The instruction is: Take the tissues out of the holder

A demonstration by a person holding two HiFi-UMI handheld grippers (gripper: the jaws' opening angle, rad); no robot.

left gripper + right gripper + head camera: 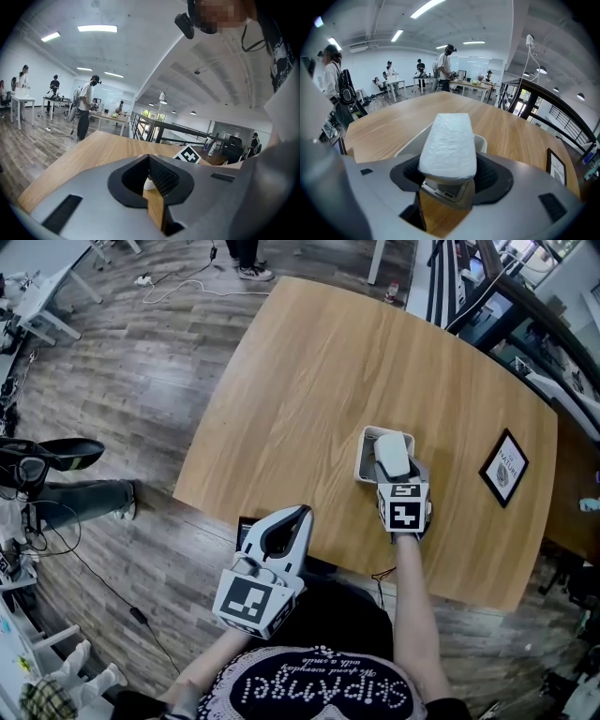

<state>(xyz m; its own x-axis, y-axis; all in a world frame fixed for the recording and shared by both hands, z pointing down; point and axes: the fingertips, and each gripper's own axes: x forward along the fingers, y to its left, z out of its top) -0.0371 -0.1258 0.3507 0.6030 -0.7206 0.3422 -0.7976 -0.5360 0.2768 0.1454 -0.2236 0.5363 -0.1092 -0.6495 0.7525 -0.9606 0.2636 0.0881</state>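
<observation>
Tissues (392,451) – a white wrapped pack – sit between the right gripper's (394,471) jaws. In the right gripper view the jaws stand wide, with the pads pressed on both long sides of the tissues (449,140) near their near end, so the right gripper (449,165) has them clamped. The pack lies lengthwise along the jaws, directly over the holder (367,454). The holder's (482,140) white rim shows on both sides of the pack and its near wall shows under the pack's raised near end. Can't tell whether the far end still rests inside.

Holder stands on the table (309,390), right of centre and near the front edge. A black frame (504,468) lies flat well to its right, and it also shows at the right edge of the right gripper view (557,166).

Left gripper (300,514) hangs at the table's near edge, well apart from the holder and level with the person's waist. Its view shows the left gripper (149,159) with tips together and nothing between the pads – only table wood and a bit of white holder show through the gap behind them.
</observation>
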